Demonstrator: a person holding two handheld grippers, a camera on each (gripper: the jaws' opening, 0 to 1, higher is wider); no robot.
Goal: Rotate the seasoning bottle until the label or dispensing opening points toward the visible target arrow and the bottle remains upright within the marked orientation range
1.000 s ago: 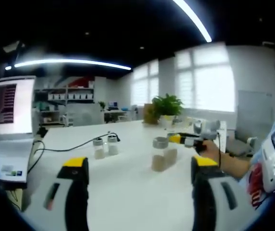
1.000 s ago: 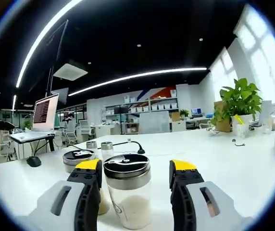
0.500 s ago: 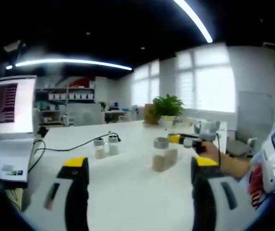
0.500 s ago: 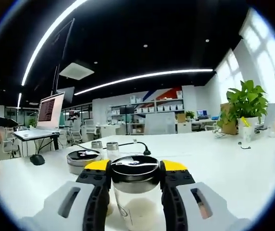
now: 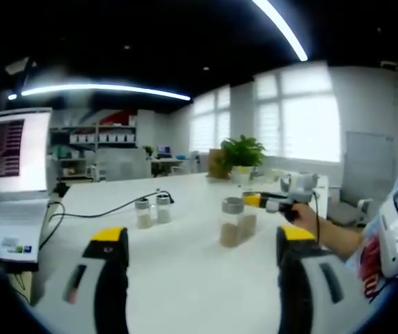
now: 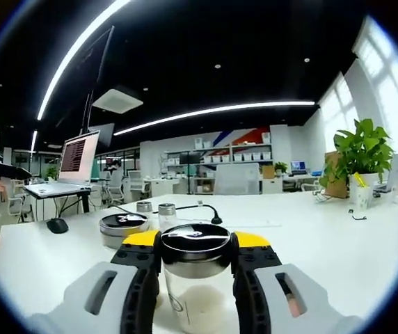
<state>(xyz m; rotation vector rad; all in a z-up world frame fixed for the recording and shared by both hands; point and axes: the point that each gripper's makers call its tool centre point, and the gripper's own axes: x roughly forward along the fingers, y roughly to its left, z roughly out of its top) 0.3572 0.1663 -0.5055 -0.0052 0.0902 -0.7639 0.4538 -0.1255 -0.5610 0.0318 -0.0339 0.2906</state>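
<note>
Jaws of right gripper (image 6: 195, 261) clenched on seasoning bottle (image 6: 195, 278), upright between them on desk (image 6: 338, 257). Left gripper (image 5: 202, 278) jaws released, bottle well ahead; right nearer for twist.

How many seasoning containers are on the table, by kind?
Large jars: 2, the held jar in the right gripper and the second jar beside it
Small shakers: 2
Total: 4
</note>
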